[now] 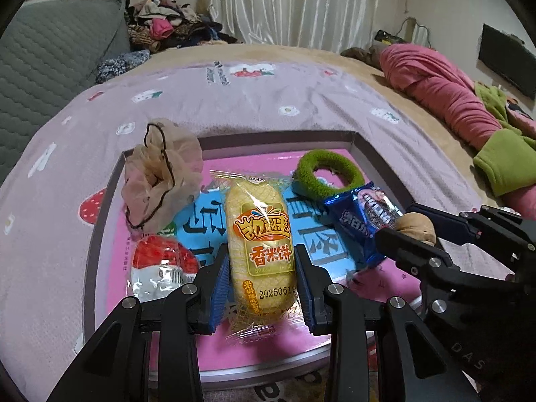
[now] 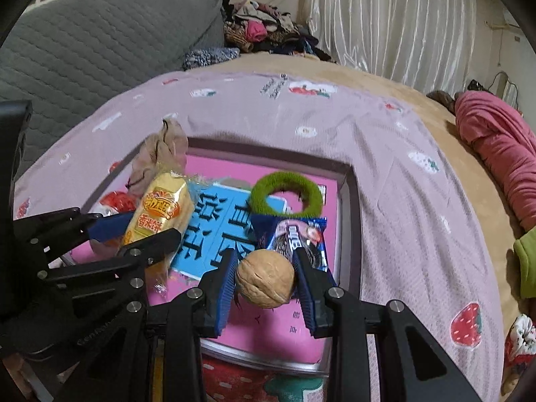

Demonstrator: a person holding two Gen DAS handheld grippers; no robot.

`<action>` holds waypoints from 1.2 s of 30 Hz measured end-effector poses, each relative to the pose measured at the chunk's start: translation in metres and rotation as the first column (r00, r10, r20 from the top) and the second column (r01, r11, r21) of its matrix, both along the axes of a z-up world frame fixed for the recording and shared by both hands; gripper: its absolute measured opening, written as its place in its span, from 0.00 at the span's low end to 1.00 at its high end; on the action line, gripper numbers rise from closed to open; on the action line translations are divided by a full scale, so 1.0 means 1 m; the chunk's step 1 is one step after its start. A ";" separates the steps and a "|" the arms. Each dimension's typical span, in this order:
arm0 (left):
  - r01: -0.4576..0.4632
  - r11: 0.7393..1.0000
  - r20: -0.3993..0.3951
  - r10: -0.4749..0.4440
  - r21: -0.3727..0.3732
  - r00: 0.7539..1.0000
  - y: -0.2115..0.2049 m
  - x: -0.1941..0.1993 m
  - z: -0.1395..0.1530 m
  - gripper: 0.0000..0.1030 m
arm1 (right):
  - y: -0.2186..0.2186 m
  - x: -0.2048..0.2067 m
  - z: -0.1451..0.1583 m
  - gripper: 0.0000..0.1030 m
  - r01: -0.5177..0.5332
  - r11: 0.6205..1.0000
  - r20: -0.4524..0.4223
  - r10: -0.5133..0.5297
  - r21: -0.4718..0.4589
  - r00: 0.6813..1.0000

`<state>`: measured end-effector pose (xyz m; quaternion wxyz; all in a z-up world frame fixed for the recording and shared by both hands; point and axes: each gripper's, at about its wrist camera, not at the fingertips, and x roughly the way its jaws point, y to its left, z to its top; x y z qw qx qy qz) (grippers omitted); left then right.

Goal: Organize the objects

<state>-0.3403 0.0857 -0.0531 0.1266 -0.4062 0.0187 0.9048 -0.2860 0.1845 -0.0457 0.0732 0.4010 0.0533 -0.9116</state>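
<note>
Left wrist view: left hand-held gripper point(image 1: 262, 273) clamped on yellow rice-cracker packet point(image 1: 259, 234), held over pink tray point(image 1: 100, 234) on the bed. Right wrist view: right hand-held gripper point(image 2: 264, 279) pinching walnut point(image 2: 264, 278) above blue cookie packet point(image 2: 294, 238) (green hair ring point(image 2: 287, 198) just beyond). Likely trouble: round walnut squirting from pads and rolling off; crinkly wrapper slipping; grippers crowding each other.
</note>
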 end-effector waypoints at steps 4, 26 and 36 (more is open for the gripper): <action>0.004 1.000 0.019 -0.003 -0.011 1.000 0.002 -0.003 -0.005 0.36 | 0.001 -0.004 -0.009 0.34 0.003 1.000 0.030 -0.003 0.018 1.000; -0.006 0.999 0.060 0.008 -0.039 0.998 -0.007 -0.006 -0.016 0.37 | 0.003 -0.015 -0.032 0.34 0.010 0.999 0.091 -0.014 0.039 0.996; -0.003 0.998 0.069 0.007 -0.056 0.998 -0.007 -0.004 -0.014 0.53 | 0.005 -0.014 -0.028 0.40 0.012 1.000 0.094 -0.013 0.013 0.995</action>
